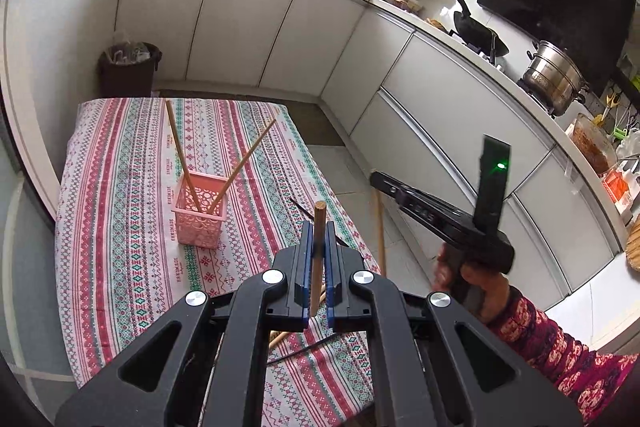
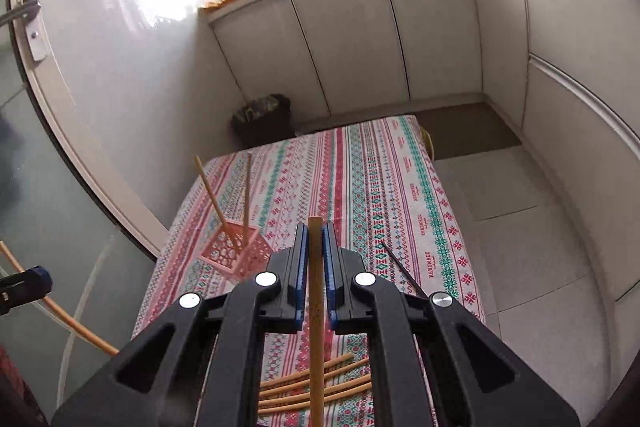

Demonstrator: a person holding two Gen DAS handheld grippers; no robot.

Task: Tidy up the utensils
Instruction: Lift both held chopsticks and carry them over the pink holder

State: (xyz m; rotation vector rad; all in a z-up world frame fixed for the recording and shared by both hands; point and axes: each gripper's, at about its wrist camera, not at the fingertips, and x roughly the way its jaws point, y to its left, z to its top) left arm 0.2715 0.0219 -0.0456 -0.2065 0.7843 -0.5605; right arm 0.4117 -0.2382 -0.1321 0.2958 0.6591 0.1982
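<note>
A pink perforated holder (image 1: pixel 200 215) stands on the striped tablecloth (image 1: pixel 120 187) with two wooden chopsticks leaning in it; it also shows in the right wrist view (image 2: pixel 236 251). My left gripper (image 1: pixel 319 231) is shut on a wooden chopstick (image 1: pixel 318 259), held upright above the table to the right of the holder. My right gripper (image 2: pixel 315 233) is shut on another wooden chopstick (image 2: pixel 315 307), held upright above the table's near end. Several wooden chopsticks (image 2: pixel 316 383) lie on the cloth below it. A dark chopstick (image 2: pixel 402 271) lies to the right.
White kitchen cabinets (image 1: pixel 248 27) run behind and to the right of the table. A dark bin (image 1: pixel 128 69) stands at the far left corner. A wok (image 1: pixel 478 29) and a steel pot (image 1: pixel 554 77) sit on the counter. The tiled floor (image 2: pixel 520 247) lies right of the table.
</note>
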